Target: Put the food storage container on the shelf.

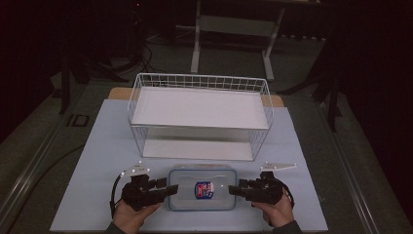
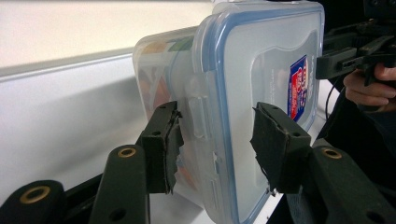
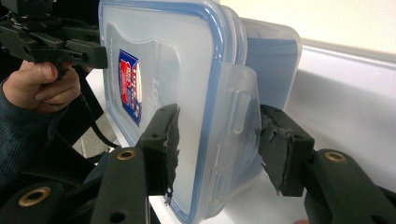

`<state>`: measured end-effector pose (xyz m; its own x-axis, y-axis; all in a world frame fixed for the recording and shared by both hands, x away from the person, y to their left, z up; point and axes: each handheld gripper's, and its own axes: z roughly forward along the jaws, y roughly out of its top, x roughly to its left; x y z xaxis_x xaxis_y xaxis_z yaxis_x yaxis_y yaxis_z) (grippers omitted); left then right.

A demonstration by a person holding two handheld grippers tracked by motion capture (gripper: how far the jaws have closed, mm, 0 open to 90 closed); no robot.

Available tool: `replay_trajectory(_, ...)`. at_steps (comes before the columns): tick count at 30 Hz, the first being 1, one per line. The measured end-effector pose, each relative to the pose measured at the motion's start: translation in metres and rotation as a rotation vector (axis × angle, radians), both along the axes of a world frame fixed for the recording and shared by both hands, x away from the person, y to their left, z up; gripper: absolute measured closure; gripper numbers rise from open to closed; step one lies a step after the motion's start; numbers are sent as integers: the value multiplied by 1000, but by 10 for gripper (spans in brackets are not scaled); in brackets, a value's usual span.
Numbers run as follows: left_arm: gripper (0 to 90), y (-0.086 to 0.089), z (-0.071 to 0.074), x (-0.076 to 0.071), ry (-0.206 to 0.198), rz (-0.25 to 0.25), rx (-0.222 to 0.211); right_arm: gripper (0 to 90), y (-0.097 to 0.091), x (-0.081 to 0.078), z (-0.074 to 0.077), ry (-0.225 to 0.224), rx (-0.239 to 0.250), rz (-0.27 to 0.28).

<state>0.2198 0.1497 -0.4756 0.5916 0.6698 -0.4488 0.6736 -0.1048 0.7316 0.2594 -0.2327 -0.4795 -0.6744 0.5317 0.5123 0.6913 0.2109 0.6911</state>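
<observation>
A clear plastic food container (image 1: 190, 181) with a blue-rimmed lid and a red-and-blue label lies level at the front of the white mat (image 1: 97, 161). My left gripper (image 1: 173, 190) is shut on its left end, one pad on the lid and one under the body beside the latch (image 2: 198, 116). On the opposite end my right gripper (image 1: 233, 189) is shut, its pads (image 3: 163, 140) clamping lid and base around that latch. Colourful contents show faintly through the container (image 2: 261, 70) wall. I cannot tell if it touches the mat.
A white wire basket (image 1: 199, 127) with a white floor stands just behind the container, in the middle of the mat. The person's hands come in at the bottom edge. Table legs and cables sit in the dark beyond the mat.
</observation>
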Motion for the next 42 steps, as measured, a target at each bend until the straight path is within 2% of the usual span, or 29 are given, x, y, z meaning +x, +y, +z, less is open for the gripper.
replay_trajectory(9, 515, 2, 10, 0, -52, -7, 2, 496, 1, -2, 11, -54, -4, -4)
replay_trajectory(12, 515, 2, 11, 0, -57, -6, 2, 496, 2, -3, 12, -58, -3, -6)
replay_trajectory(16, 515, 2, 19, 0, -85, -12, 6, 496, 2, -4, 19, -90, 1, -8)
replay_trajectory(26, 515, 1, 33, 2, -111, -19, 19, 496, 1, -4, 30, -117, 7, -11)
replay_trajectory(42, 515, 3, 61, 7, -182, -22, 31, 496, 2, -1, 54, -183, 27, -19)
